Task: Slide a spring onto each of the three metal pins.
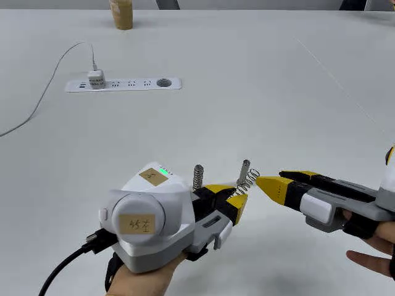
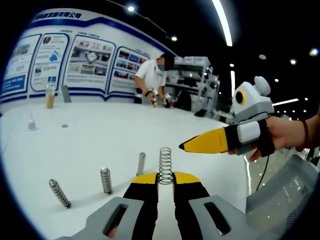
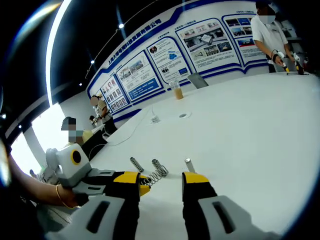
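My left gripper (image 1: 237, 196) (image 2: 165, 176) is shut on a small metal spring (image 1: 249, 180) (image 2: 165, 164), which stands out past its yellow tips. In the head view the spring leans against the bare metal pin (image 1: 244, 169) (image 2: 141, 163) (image 3: 189, 164). Left of it a pin wearing a spring (image 1: 198, 177) (image 2: 105, 179) stands upright, and farther left another sprung pin (image 2: 59, 193) (image 3: 135, 164) stands. My right gripper (image 1: 268, 179) (image 3: 162, 179) comes in from the right, open, its tips just beside the held spring and touching nothing.
A white power strip (image 1: 123, 84) with a plugged charger and trailing cable lies on the white table (image 1: 278, 92) at the back left. A cup of brown liquid (image 1: 121, 13) stands at the far edge. A person (image 2: 152, 75) works at the table's far end.
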